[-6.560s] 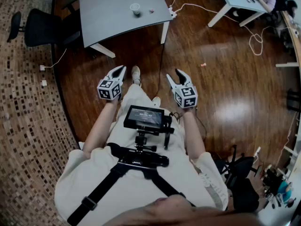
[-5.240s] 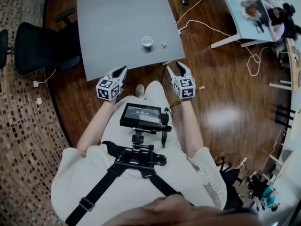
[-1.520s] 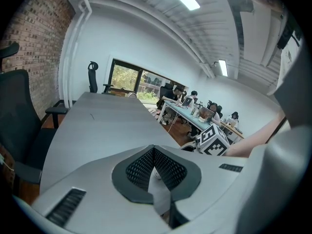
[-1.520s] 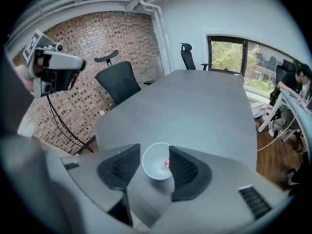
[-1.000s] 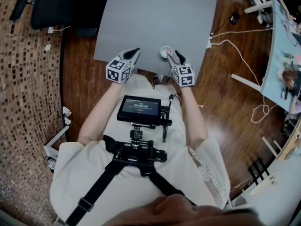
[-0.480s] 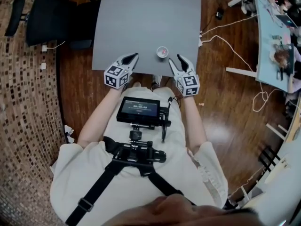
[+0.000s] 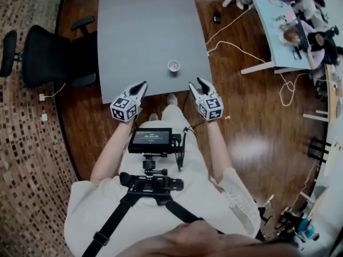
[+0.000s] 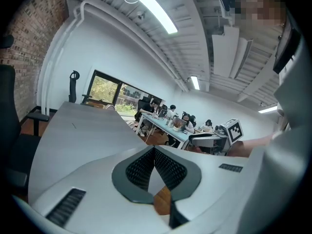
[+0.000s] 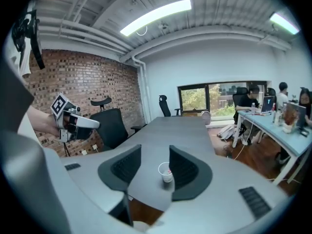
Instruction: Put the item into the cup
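Note:
A small white paper cup [image 7: 173, 66] stands near the front edge of the grey table [image 7: 144, 31], with a small pink item inside it. Both grippers hover off the table's near edge, apart from the cup. My left gripper [image 7: 141, 85] is shut with nothing in it; its pads [image 8: 146, 167] meet at the tips. My right gripper [image 7: 197, 84] is open and empty, and its jaws have just been closing a little. In the right gripper view the cup [image 9: 166, 172] shows well beyond the spread pads [image 9: 185, 167], and the left gripper [image 9: 73, 123] is at that view's left.
A black office chair [image 7: 48, 52] stands left of the table. Cables [image 7: 236, 44] trail over the wooden floor on the right. Other desks with seated people [image 7: 292, 28] fill the upper right. A monitor rig [image 7: 151, 141] hangs at my chest.
The pink item, earlier lying beside the cup, is in the cup. Over the last second both grippers drew back from the cup to beyond the table's near edge.

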